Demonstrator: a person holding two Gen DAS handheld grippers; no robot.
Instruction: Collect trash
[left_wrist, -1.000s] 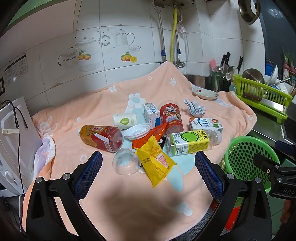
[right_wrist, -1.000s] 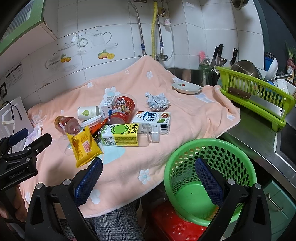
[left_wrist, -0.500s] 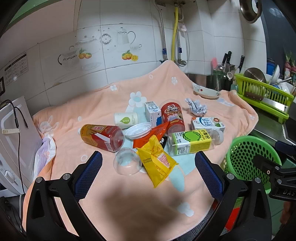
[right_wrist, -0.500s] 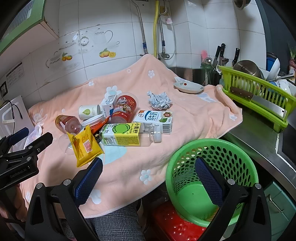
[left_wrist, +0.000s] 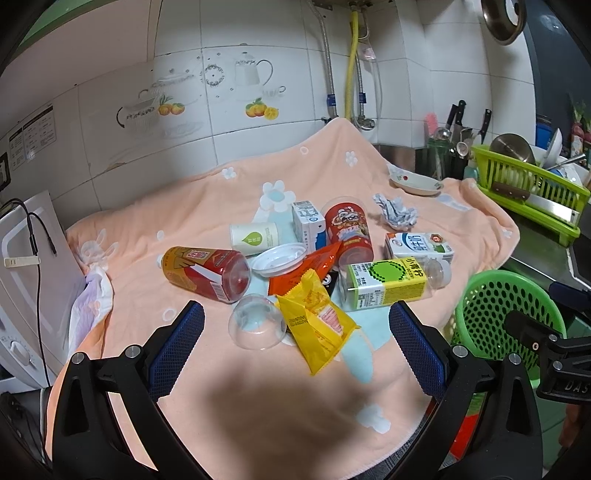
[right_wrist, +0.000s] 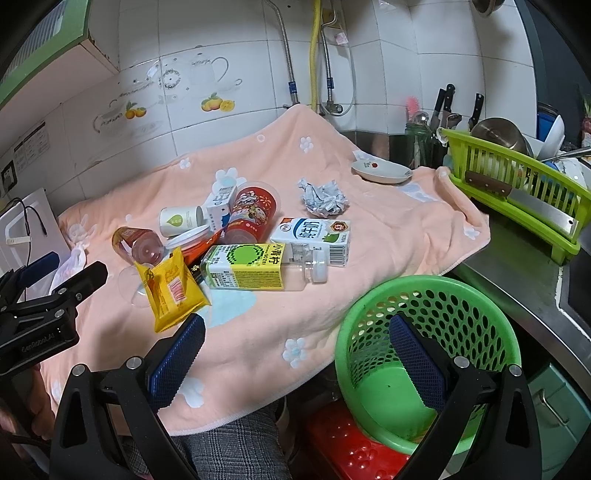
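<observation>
Both claws stand wide open and empty: the left gripper (left_wrist: 295, 332) hovers level above the near edge of the peach flowered towel (left_wrist: 207, 206), fingers pointing at the litter pile, while the right gripper (right_wrist: 295, 347) hangs further right, its right finger over the round green perforated plastic basket (right_wrist: 436, 295). Nearest the left claw lie a yellow crinkled snack wrapper (left_wrist: 314, 321) and a clear plastic dome lid (left_wrist: 255, 325), touching. Behind them lies a clear bottle with a yellow-green label (left_wrist: 388, 282).
</observation>
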